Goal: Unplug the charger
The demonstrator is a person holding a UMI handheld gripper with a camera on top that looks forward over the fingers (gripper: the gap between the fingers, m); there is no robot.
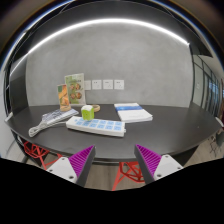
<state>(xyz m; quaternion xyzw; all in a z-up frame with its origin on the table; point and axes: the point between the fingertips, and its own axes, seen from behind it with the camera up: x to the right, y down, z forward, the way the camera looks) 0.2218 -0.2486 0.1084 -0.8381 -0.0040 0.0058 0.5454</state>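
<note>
A white power strip (97, 126) lies on the dark round table (150, 132), beyond my fingers. A small white and green charger (88, 112) stands plugged in at its far left end. A bundle of white cable (50, 122) lies to the left of the strip. My gripper (113, 160) is open and empty, well back from the table's near edge, its purple pads (79, 158) spread wide apart. Nothing is between the fingers.
A white box with blue print (132, 112) lies right of the strip. An upright printed card (72, 93) stands behind the charger. Wall sockets (104, 85) sit on the back wall. Red chair legs (125, 172) show below the table edge.
</note>
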